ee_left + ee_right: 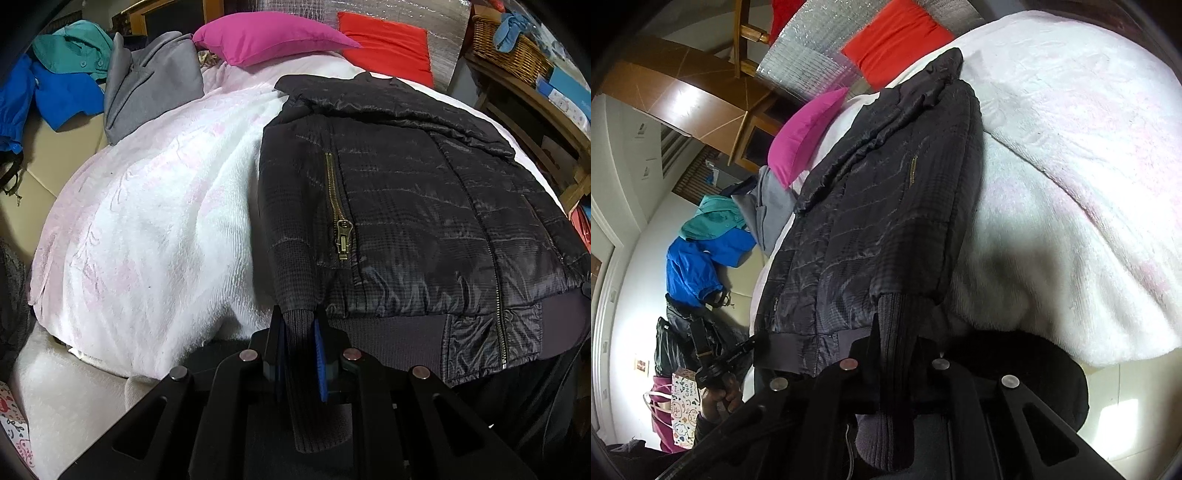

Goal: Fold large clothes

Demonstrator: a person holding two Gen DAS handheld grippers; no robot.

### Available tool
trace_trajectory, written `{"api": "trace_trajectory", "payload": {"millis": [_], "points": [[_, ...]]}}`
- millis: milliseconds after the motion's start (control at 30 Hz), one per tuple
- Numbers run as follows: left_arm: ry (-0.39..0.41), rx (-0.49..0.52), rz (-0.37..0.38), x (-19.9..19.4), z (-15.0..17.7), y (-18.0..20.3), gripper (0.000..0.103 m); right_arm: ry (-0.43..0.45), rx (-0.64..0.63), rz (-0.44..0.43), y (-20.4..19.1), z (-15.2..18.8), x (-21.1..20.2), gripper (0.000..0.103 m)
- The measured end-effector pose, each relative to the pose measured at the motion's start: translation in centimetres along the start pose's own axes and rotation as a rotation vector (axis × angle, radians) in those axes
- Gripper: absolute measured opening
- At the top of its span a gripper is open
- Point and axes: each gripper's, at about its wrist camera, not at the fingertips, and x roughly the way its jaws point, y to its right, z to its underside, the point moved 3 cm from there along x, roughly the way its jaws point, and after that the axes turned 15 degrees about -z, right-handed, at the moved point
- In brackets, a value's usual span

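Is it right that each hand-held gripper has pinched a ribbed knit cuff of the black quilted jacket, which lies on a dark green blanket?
Not quite: the left wrist view shows a fluffy white blanket, faintly pink, not dark green. The rest holds: the left hand-held gripper and right hand-held gripper each pinch a ribbed knit cuff of the black quilted jacket.

Jacket (406,206) on blanket (155,229); pillows (266,37) behind.

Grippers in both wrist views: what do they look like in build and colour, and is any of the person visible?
Both are matte black linkage frames with slotted cut-outs and round silver pivot pins. The left gripper has blue pads on black fingers; the right gripper shows only black fingers. In the right wrist view, a bare hand with a dark sleeve is visible.
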Motion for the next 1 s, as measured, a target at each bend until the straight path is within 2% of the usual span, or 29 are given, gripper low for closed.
{"api": "trace_trajectory", "payload": {"millis": [533,767,1000], "points": [[0.014,0.006,0.026,-1.0,-0.9,-0.4,0.015,0.012,0.01,-0.028,-0.3,0.4,-1.9,0.01],[0.044,-0.001,0.034,-2.2,-2.2,-0.1,0.015,0.043,-0.004,-0.07,-1.1,0.0,-2.7,0.01],[0.042,0.007,0.012,-1.8,-2.2,0.3,0.014,0.048,-0.001,-0.076,-0.7,0.5,-2.7,0.01]]}}
